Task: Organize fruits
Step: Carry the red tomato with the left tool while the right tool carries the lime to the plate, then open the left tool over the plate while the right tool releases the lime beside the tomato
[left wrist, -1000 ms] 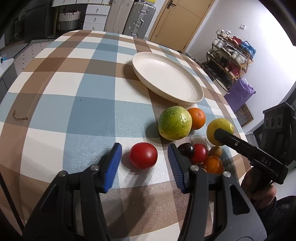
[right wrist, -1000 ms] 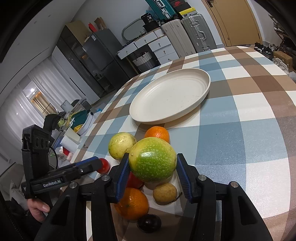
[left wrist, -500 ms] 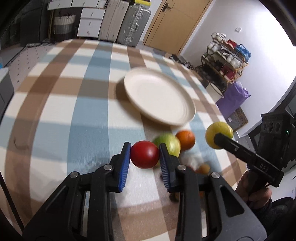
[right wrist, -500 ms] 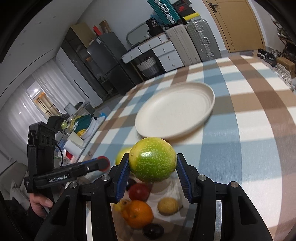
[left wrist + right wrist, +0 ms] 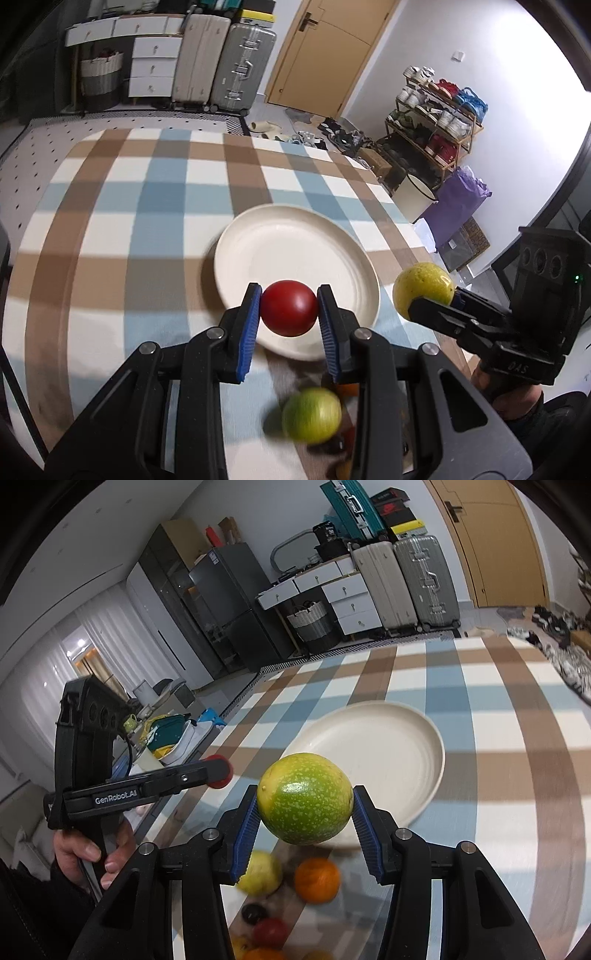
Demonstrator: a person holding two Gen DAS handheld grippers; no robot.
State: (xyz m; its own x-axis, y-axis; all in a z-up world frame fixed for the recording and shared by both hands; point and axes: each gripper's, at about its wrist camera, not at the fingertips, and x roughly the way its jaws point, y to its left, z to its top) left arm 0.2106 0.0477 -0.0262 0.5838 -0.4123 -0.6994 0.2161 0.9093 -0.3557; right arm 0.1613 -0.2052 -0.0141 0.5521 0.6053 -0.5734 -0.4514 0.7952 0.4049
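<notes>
My left gripper (image 5: pixel 289 314) is shut on a red tomato (image 5: pixel 289 313) and holds it in the air over the near rim of the white plate (image 5: pixel 295 258). My right gripper (image 5: pixel 305 818) is shut on a large green-yellow fruit (image 5: pixel 305 798), held above the table just short of the plate (image 5: pixel 388 753). That fruit shows at the right of the left wrist view (image 5: pixel 423 291). Below, on the checked cloth, lie a green fruit (image 5: pixel 312 415), a yellow-green fruit (image 5: pixel 260 873), an orange (image 5: pixel 317 879), a dark plum (image 5: pixel 255 912) and a small tomato (image 5: pixel 270 932).
The checked table (image 5: pixel 110 229) stretches behind and left of the plate. The left gripper's body and hand (image 5: pixel 92 797) are at the left of the right wrist view. Suitcases (image 5: pixel 221 70), drawers and a shoe rack (image 5: pixel 436 118) stand beyond the table.
Both grippers have risen and moved toward the plate with their fruits. The left gripper shut on the tomato a second ago and lifted it. The remaining fruits now lie below both grippers.
</notes>
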